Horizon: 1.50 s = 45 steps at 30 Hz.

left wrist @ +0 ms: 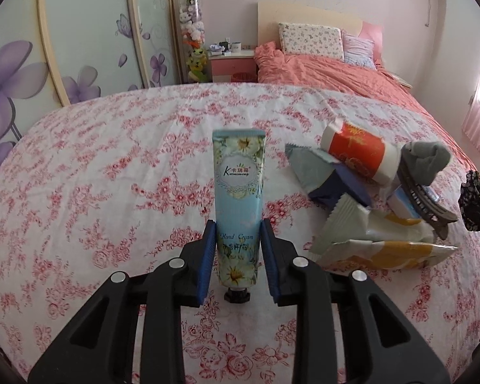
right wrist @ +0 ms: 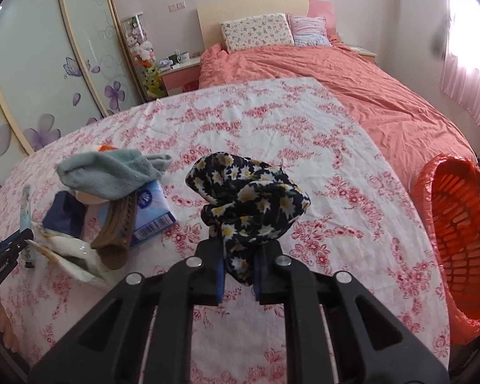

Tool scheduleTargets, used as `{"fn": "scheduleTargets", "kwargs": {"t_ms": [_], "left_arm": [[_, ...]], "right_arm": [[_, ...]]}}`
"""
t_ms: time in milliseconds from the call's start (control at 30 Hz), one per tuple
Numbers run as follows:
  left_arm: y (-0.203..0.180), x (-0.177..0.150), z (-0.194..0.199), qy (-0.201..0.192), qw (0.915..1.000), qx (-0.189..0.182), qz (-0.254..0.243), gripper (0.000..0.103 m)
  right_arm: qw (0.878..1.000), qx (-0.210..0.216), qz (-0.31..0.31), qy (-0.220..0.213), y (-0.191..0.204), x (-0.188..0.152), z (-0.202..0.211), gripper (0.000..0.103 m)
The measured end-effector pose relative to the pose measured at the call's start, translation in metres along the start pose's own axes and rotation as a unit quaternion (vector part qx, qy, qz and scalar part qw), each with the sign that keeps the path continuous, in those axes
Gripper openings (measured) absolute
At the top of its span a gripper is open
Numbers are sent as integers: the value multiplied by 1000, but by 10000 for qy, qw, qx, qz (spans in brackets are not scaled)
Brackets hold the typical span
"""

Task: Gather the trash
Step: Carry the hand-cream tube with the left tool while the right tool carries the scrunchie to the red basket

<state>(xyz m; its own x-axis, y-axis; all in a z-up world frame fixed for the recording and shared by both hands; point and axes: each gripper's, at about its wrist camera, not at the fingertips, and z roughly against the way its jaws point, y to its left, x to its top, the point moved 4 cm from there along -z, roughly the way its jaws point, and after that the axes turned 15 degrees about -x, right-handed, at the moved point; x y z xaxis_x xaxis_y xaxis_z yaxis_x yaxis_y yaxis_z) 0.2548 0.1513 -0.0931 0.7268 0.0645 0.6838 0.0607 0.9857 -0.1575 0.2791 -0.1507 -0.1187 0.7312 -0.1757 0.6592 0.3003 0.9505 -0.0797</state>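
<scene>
My left gripper (left wrist: 238, 240) is shut on a light blue hand cream tube (left wrist: 239, 192), held upright with its black cap down, above the floral sheet. My right gripper (right wrist: 238, 257) is shut on a black daisy-print scrunchie (right wrist: 249, 192), which also shows at the right edge of the left wrist view (left wrist: 475, 196). A pile lies on the sheet: a red and white wrapper (left wrist: 358, 150), a grey sock (left wrist: 427, 156), a brown hair claw (right wrist: 115, 230), a blue tissue pack (right wrist: 150, 214), a dark blue wrapper (left wrist: 339, 188) and a yellow and white bag (left wrist: 387, 252).
An orange-lined trash basket (right wrist: 460, 227) stands at the right of the bed. The white sheet with red flowers (right wrist: 272, 121) covers the near part; the coral duvet (right wrist: 352, 80) and pillows lie behind. A wardrobe with purple flowers (left wrist: 32, 64) is on the left.
</scene>
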Motion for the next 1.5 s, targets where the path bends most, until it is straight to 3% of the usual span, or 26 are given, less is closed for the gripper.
{"fn": "scheduleTargets", "kwargs": {"t_ms": [400, 533, 667, 700, 767, 867, 1233, 1500], "left_arm": [[5, -9, -23, 283, 9993, -99, 215, 29], [5, -15, -18, 318, 9993, -54, 178, 40], [5, -21, -14, 336, 9993, 13, 131, 40], [5, -21, -14, 337, 9994, 14, 127, 40], [5, -20, -14, 324, 9994, -2, 103, 27], [7, -17, -15, 281, 9995, -40, 149, 27], [-9, 5, 17, -119, 9999, -57, -91, 27], [-51, 29, 52, -486, 9973, -458, -290, 27]], "right_arm": [[9996, -134, 22, 246, 1, -11, -17, 14], [9995, -141, 75, 272, 3, -11, -19, 15], [9994, -164, 138, 276, 5, -11, -19, 18], [9993, -188, 162, 275, 6, -11, -19, 18], [9992, -220, 199, 265, 7, -11, -20, 15], [9993, -197, 197, 249, 6, -11, -18, 12], [9998, 17, -48, -187, -13, 5, 29, 12], [9970, 101, -255, -723, -38, 22, 83, 12]]}}
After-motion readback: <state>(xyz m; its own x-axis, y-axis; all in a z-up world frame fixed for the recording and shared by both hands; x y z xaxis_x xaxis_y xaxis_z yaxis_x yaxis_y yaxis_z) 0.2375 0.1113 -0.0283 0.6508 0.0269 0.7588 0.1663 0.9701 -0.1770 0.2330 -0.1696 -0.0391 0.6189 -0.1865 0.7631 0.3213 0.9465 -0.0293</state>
